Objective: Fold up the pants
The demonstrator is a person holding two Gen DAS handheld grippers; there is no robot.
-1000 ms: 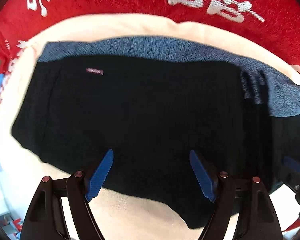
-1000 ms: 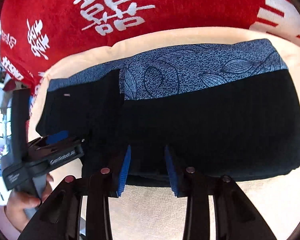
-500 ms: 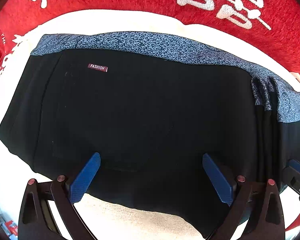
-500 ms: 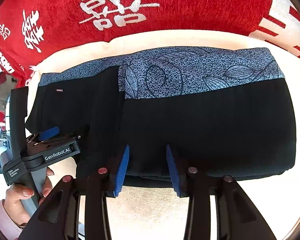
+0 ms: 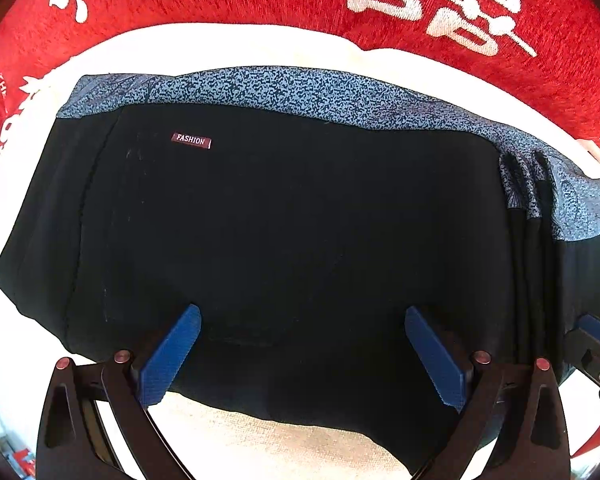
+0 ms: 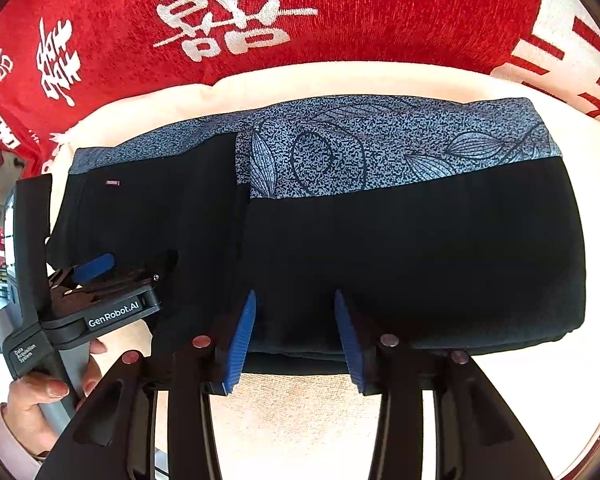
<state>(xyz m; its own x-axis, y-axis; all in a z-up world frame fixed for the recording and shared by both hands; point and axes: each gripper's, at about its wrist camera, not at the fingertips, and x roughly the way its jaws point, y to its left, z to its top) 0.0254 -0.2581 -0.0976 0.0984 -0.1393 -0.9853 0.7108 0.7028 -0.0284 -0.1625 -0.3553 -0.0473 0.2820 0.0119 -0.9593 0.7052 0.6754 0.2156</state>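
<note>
Pants (image 5: 292, 248) lie folded on the cream cushion (image 6: 300, 408), soft, limp and light, so I judge the stacked near edge my best hold, left fingers (image 5: 176, 354) spread wide, right fingers (image 6: 242, 340) opening, pinching nothing.
</note>
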